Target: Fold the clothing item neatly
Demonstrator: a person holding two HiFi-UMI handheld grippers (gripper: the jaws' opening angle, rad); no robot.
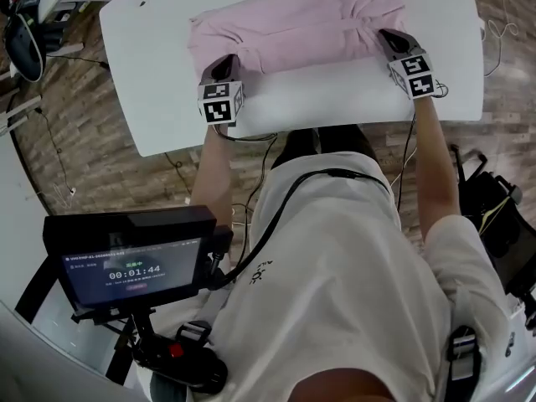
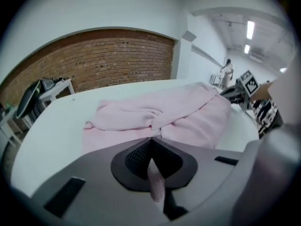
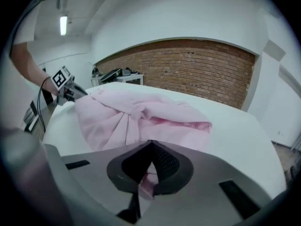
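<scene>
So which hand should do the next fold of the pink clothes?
Probably both together: the left gripper and right gripper are each shut on one near end of the pink garment, so neither is better placed.

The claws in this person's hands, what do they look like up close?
The left claw and right claw are grey wedge-shaped bodies with dark, ribbed inner pads. Each carries a white cube printed with black square markers. Thin dark cables trail back from them. The person wears a white short-sleeved T-shirt.
</scene>
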